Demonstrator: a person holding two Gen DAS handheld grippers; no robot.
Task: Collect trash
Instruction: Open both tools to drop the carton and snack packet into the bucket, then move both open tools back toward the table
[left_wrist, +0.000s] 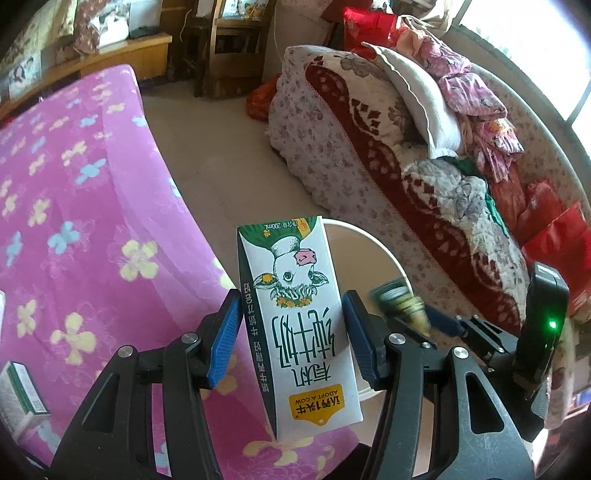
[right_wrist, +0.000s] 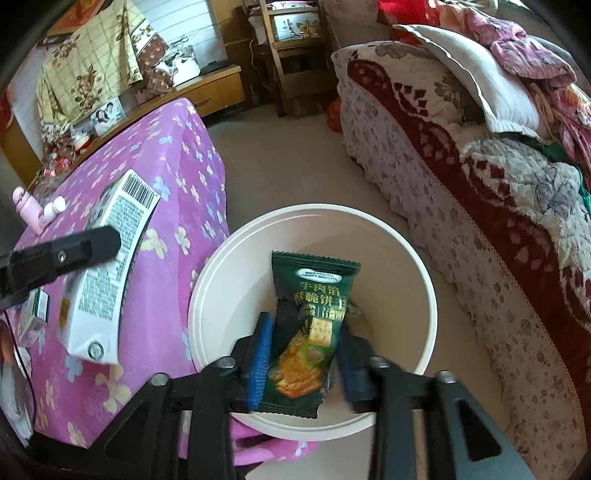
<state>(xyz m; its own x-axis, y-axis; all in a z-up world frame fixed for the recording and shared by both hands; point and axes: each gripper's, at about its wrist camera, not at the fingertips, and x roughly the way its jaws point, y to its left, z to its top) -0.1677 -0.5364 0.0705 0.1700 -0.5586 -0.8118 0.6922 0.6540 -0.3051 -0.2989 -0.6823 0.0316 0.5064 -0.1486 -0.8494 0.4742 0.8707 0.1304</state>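
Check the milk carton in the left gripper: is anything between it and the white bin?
Partly. The right gripper hangs over the bin mouth with a green biscuit packet between its jaws. The milk carton, clamped in the left gripper, sits beside the bin over the pink cloth. The rest of the bin mouth looks clear.

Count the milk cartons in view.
2. One milk carton is clamped in the left gripper jaws; a smaller carton lies on the pink cloth. More may be hidden.
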